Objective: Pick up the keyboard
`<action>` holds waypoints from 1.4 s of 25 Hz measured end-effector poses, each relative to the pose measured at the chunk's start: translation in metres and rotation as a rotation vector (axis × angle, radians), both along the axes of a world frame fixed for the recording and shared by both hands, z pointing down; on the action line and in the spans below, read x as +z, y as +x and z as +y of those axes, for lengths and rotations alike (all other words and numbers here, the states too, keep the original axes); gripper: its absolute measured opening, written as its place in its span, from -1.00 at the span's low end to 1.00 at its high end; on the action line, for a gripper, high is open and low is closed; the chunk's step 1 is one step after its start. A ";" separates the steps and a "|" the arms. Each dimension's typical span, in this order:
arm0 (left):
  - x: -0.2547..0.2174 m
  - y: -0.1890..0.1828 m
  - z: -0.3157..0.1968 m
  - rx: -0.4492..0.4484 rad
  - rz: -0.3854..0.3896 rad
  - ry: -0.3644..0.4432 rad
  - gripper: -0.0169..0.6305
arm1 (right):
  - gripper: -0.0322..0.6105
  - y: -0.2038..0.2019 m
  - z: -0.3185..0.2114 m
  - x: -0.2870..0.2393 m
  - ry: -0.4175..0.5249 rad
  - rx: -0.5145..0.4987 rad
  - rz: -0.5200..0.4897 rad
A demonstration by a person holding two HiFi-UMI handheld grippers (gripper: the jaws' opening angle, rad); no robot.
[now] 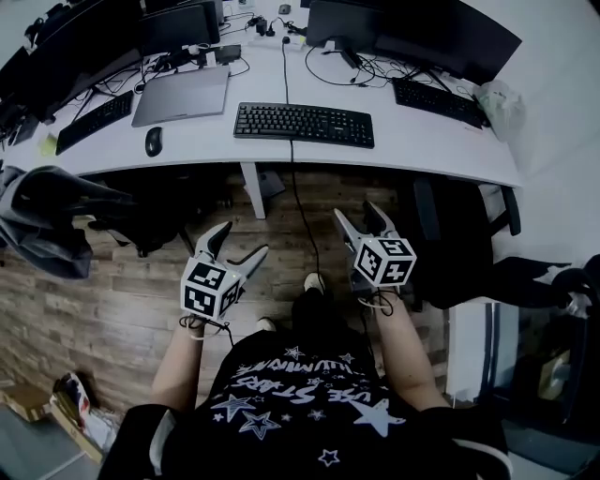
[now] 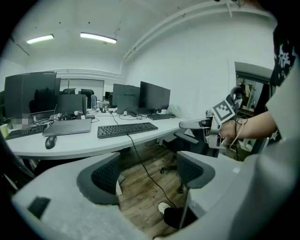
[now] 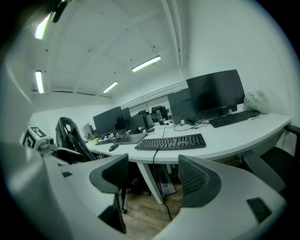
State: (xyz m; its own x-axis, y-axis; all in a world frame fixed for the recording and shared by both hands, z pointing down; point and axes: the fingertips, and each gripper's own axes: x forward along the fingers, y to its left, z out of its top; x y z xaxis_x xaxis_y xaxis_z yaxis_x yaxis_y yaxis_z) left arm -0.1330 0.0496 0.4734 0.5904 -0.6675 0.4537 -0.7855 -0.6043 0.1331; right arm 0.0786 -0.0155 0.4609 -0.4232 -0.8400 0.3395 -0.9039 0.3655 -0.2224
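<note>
The black keyboard (image 1: pixel 303 124) lies flat near the front edge of the white desk (image 1: pixel 412 150), and its cable (image 1: pixel 302 211) hangs down to the wooden floor. It also shows in the left gripper view as the keyboard (image 2: pixel 126 129) and in the right gripper view as the keyboard (image 3: pixel 171 141). Both grippers are held low in front of the desk, well short of the keyboard. My left gripper (image 1: pixel 242 242) stands open with nothing between its pads (image 2: pixel 101 176). My right gripper (image 1: pixel 358 214) is open and empty too, its pads (image 3: pixel 197 178) apart.
A closed grey laptop (image 1: pixel 183 94) and a mouse (image 1: pixel 154 141) lie left of the keyboard. Two other keyboards (image 1: pixel 94 120) (image 1: pixel 439 100), several monitors (image 1: pixel 422 28) and a white bag (image 1: pixel 497 105) share the desk. Office chairs (image 1: pixel 56 220) (image 1: pixel 459 244) stand on both sides.
</note>
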 end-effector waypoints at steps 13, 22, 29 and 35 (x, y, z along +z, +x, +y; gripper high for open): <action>0.002 0.083 -0.127 -0.041 -0.086 -0.030 0.31 | 0.35 0.074 -0.135 0.022 -0.064 -0.101 -0.035; 0.011 0.102 -0.165 -0.078 -0.099 -0.071 0.31 | 0.43 0.084 -0.178 0.044 -0.124 -0.267 0.116; 0.022 0.087 -0.199 -0.054 -0.133 -0.092 0.31 | 0.43 0.062 -0.213 0.060 -0.164 -0.395 0.279; 0.032 0.066 -0.262 0.011 -0.151 -0.078 0.31 | 0.57 0.042 -0.254 0.070 -0.193 -0.488 0.439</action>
